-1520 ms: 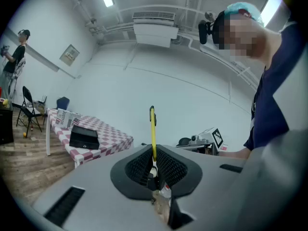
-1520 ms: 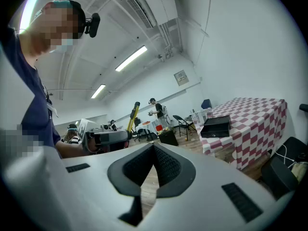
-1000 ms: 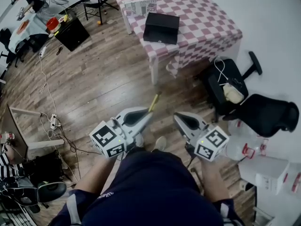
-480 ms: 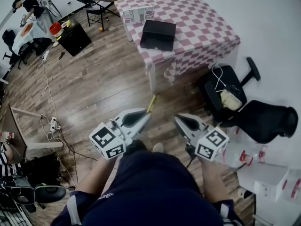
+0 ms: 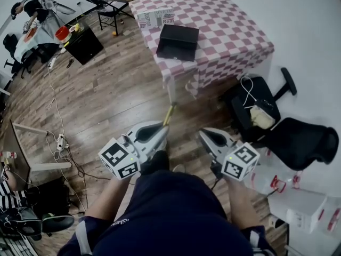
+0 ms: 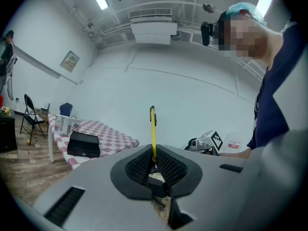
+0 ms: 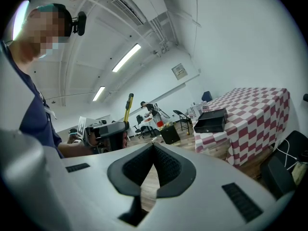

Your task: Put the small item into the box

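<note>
Since a second ago the counter [image 5: 224, 25] and the black box [image 5: 177, 41] have come lower and a little nearer in the head view. The left gripper [image 5: 164, 128], shut on the yellow small item [image 5: 169, 113], has shifted slightly to the left.

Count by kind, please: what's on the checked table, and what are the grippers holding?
Black box, on the table: 1
Printed carton, on the table: 1
Yellow stick, in the left gripper: 1
Right gripper, shut on nothing: 0
Total: 3
</note>
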`<state>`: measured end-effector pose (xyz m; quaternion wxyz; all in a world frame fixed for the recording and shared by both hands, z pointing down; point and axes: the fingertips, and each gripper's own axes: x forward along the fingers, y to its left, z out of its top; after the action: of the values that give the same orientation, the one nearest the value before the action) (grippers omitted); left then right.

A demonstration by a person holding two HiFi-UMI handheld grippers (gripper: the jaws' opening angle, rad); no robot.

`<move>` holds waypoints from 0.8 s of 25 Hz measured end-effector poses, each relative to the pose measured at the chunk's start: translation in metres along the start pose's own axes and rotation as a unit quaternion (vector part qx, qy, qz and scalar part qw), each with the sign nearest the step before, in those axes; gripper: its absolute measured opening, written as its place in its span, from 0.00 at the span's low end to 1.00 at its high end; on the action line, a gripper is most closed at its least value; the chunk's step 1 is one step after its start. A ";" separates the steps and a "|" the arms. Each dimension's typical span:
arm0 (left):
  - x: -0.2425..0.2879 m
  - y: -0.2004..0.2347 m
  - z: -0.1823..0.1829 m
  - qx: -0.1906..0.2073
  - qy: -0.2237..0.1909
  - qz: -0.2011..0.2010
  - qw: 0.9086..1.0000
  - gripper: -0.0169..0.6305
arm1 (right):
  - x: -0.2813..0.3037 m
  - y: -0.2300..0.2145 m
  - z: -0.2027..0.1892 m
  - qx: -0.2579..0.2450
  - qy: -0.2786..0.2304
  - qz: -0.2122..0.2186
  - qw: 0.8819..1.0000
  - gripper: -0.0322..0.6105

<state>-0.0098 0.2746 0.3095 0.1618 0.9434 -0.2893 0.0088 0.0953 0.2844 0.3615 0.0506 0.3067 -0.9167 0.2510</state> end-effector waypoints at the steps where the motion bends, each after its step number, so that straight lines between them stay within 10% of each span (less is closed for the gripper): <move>1: 0.004 0.004 0.000 0.000 0.002 -0.001 1.000 0.10 | 0.002 -0.005 0.002 0.002 0.000 -0.002 1.000 0.07; 20: 0.079 0.208 0.033 -0.034 0.031 -0.030 0.998 0.10 | 0.165 -0.119 0.060 0.041 0.035 -0.025 0.998 0.07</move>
<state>-0.0604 0.0592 0.3494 0.2032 0.9449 -0.2556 0.0232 0.0354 0.0847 0.4007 0.0762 0.3224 -0.8954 0.2974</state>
